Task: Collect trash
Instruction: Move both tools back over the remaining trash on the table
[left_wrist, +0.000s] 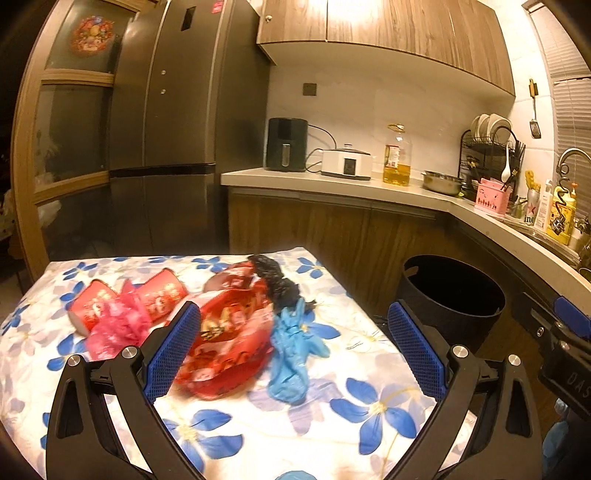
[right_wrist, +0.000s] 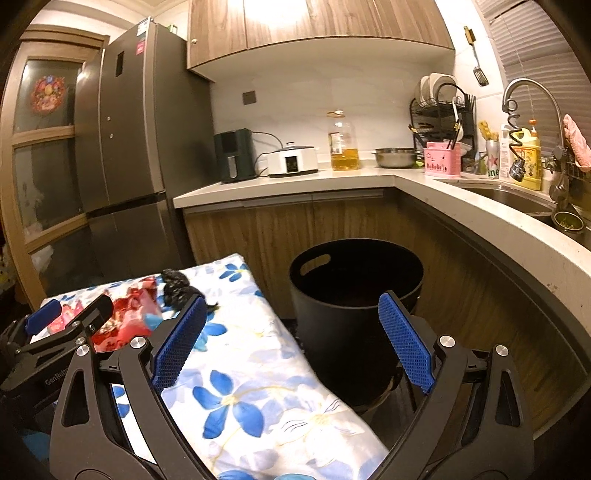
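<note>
Looking over the scene, we saw the table with its flowered cloth (left_wrist: 369, 402) and, just beside its right edge on the floor, the black bin (right_wrist: 354, 306). Our left gripper (left_wrist: 291, 350) hung above the cloth with its jaws spread wide and nothing between them. Our right gripper (right_wrist: 293, 343) was wide as well and empty, in front of the bin. On the cloth lay the trash: a red wrapper (left_wrist: 229, 339), touching it a blue glove (left_wrist: 291, 354), two red paper cups (left_wrist: 122, 302), a pink crumpled bag (left_wrist: 114, 328) and a black bag (left_wrist: 277, 280).
</note>
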